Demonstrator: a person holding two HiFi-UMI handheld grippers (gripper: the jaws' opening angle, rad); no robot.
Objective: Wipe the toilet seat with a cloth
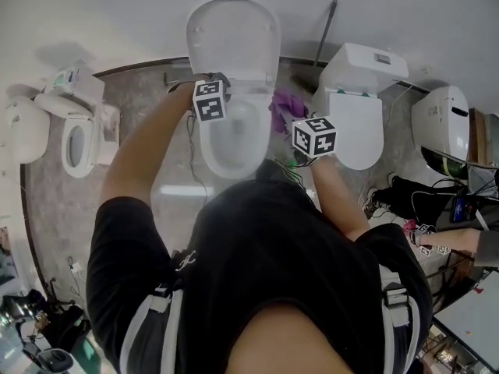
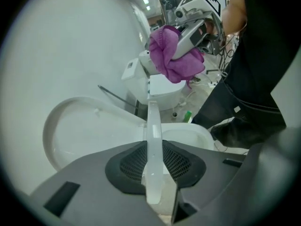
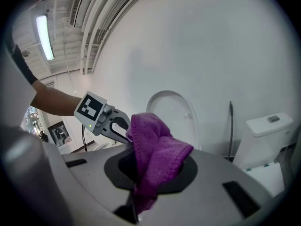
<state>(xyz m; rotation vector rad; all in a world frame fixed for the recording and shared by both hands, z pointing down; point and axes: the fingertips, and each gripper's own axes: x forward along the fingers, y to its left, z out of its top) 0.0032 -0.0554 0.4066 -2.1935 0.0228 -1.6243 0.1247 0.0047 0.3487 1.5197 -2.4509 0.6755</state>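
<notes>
The white toilet (image 1: 234,142) stands in the middle of the head view with its lid (image 1: 234,29) raised against the wall. My left gripper (image 2: 153,149) is shut on the toilet seat (image 2: 153,126), which runs edge-on between its jaws, with the lid (image 2: 80,131) on one side and the bowl (image 2: 190,135) on the other. Its marker cube (image 1: 209,100) sits over the bowl's back left. My right gripper (image 3: 141,182) is shut on a bunched purple cloth (image 3: 157,154) and hovers right of the bowl, cloth (image 1: 285,107) off the seat.
A second toilet (image 1: 355,111) with its lid down stands close on the right, a small one (image 1: 74,139) on the left, another (image 1: 444,123) far right. A dark rod (image 1: 326,29) leans on the wall. A green bottle (image 2: 188,116) and cables lie on the floor.
</notes>
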